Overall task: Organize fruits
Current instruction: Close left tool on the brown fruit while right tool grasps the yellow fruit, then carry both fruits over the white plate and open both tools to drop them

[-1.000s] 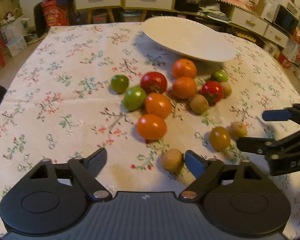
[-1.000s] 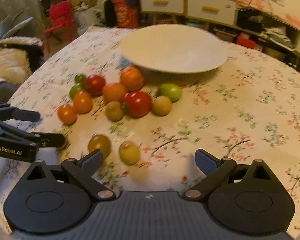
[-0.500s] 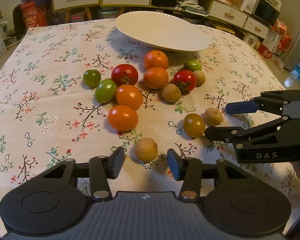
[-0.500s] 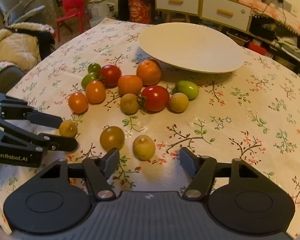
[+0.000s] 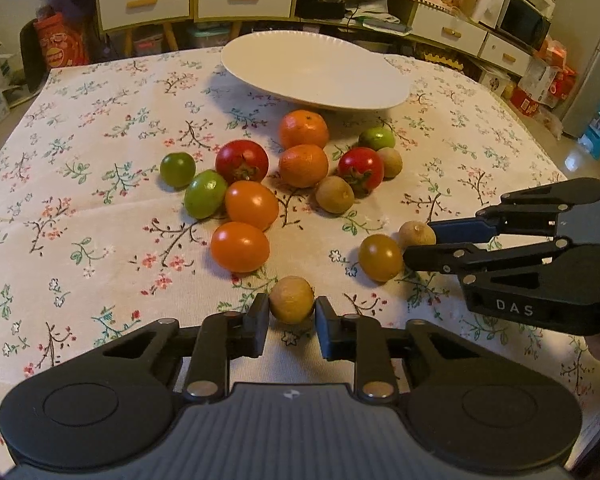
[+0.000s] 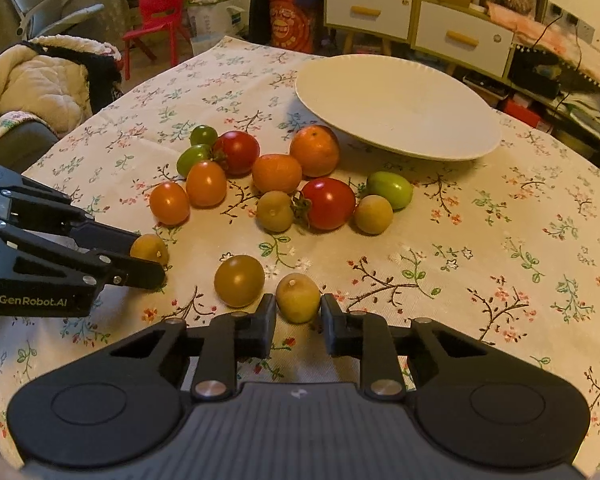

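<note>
Left gripper [image 5: 291, 322] clamped on a small round tan-brown fruit [image 5: 291, 299] resting on the floral-cloth worktop [image 5: 80, 208], near edge. Right gripper [image 6: 298, 322] clamped on a small round yellowish-tan fruit [image 6: 298, 297], also at near edge; olive-brown cherry tomato [image 6: 239, 280] just beside it. Both grippers' jaws have just been closing. Empty white round plate [image 6: 396, 104] at far edge, mixed red, orange, green fruits clustered mid-worktop.
</note>
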{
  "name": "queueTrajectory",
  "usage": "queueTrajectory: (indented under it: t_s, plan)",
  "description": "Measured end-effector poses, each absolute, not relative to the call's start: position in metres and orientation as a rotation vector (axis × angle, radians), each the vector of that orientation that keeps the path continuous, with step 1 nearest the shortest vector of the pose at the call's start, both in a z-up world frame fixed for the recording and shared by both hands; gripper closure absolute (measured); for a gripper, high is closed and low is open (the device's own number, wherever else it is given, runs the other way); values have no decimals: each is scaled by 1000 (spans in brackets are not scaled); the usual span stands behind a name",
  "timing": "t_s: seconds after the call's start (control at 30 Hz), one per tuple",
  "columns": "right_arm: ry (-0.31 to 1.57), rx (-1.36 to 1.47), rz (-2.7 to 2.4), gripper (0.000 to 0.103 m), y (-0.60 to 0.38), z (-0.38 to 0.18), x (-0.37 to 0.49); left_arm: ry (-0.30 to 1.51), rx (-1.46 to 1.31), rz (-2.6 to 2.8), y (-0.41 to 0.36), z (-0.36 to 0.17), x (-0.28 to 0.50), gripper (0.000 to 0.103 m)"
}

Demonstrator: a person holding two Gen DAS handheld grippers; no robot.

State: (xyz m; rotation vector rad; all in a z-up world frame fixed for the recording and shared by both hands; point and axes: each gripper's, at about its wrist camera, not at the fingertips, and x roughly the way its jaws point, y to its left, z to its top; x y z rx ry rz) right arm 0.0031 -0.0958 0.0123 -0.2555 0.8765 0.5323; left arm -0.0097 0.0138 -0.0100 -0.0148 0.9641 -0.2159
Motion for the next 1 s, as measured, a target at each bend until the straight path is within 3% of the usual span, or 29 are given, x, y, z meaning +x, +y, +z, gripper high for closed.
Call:
queueTrajectory:
  t_s: [1.0]
  plan:
    - [776, -103, 468, 82, -124, 60, 71, 800, -92, -230, -16, 34, 68, 77]
